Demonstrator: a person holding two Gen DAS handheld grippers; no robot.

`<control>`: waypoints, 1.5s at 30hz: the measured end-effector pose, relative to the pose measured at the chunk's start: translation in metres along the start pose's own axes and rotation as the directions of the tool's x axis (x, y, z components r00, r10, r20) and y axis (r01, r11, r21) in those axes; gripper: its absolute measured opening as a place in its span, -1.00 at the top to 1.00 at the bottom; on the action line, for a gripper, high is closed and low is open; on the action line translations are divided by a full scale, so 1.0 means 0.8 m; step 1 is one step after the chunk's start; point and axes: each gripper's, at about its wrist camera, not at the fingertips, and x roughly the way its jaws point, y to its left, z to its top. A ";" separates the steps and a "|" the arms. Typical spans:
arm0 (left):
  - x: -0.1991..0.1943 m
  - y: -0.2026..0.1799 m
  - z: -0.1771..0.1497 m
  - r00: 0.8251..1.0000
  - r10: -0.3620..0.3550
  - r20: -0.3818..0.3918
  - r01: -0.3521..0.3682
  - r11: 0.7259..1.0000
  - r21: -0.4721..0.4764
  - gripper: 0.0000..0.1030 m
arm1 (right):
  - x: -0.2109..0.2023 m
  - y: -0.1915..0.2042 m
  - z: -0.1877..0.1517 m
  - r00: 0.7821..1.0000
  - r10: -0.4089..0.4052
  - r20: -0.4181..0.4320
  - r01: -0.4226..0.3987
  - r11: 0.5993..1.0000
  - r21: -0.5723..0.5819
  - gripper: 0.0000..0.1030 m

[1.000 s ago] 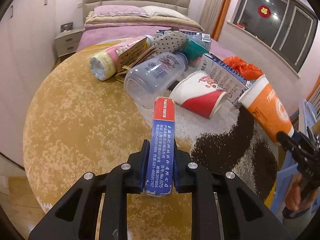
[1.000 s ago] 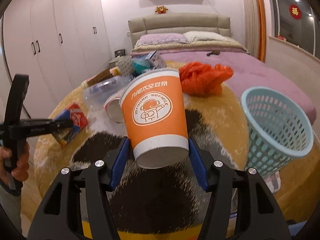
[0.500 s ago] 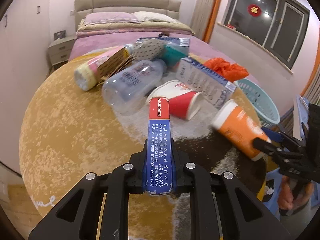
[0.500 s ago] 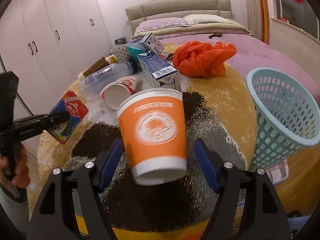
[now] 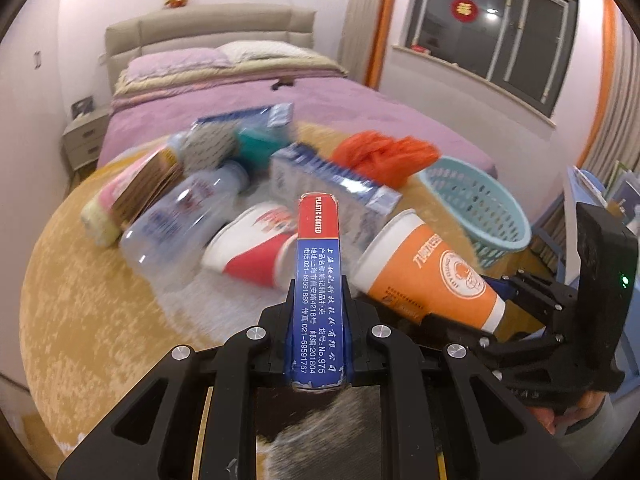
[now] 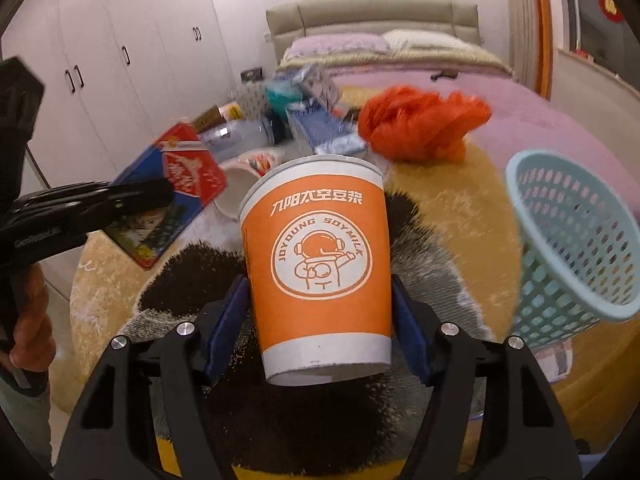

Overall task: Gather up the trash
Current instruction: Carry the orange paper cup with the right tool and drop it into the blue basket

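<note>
Right gripper (image 6: 320, 316), jaws just closing, clasps the upright orange cup (image 6: 316, 276) at frame centre; teal basket (image 6: 576, 248) at right edge, nearest this hand; left gripper (image 5: 318, 320) clamps a flat card box (image 5: 318, 280), pointing away.

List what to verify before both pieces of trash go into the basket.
1. Left tool clamps the blue-and-red box: ok.
2. Right tool holds the orange cup: ok. Its jaws have just been closing with the cup between them, and the pads now meet its sides.
3. Teal basket in view, mouth unobstructed: ok.
4. Cup empty: cannot tell, its inside is hidden.
5. The tools clear of each other: cannot tell, they look close together in the left wrist view.
</note>
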 end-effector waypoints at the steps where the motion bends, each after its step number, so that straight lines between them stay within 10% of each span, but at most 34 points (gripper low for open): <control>1: -0.001 -0.007 0.005 1.000 -0.009 0.010 0.008 1.000 0.014 0.70 | -0.010 0.000 0.002 1.000 -0.004 0.022 0.004 1.000 -0.002 -0.27; 15: 0.061 -0.140 0.112 0.980 -0.195 0.042 0.182 0.960 0.211 0.70 | -0.089 -0.160 0.040 0.939 -0.307 0.156 0.252 0.921 0.295 -0.27; 22: 0.166 -0.201 0.161 0.928 -0.365 -0.071 0.371 0.919 0.130 0.70 | -0.079 -0.256 0.039 0.901 -0.429 0.065 0.350 0.807 0.474 -0.27; 31: 0.273 -0.236 0.152 0.911 -0.367 -0.188 0.382 0.923 0.050 0.69 | -0.029 -0.320 0.017 0.886 -0.455 -0.088 0.422 0.713 0.560 -0.30; 33: 0.282 -0.237 0.148 0.922 -0.337 -0.190 0.351 0.935 0.043 0.52 | -0.023 -0.325 0.012 0.887 -0.449 -0.110 0.428 0.708 0.561 -0.33; 35: 0.280 -0.233 0.147 0.926 -0.333 -0.175 0.344 0.938 0.033 -0.23 | -0.021 -0.329 0.008 0.890 -0.439 -0.121 0.425 0.706 0.567 -0.33; 45: 0.210 -0.213 0.142 0.939 -0.338 -0.061 0.342 0.936 0.081 -0.33 | -0.044 -0.315 0.005 0.898 -0.436 -0.063 0.394 0.731 0.558 -0.34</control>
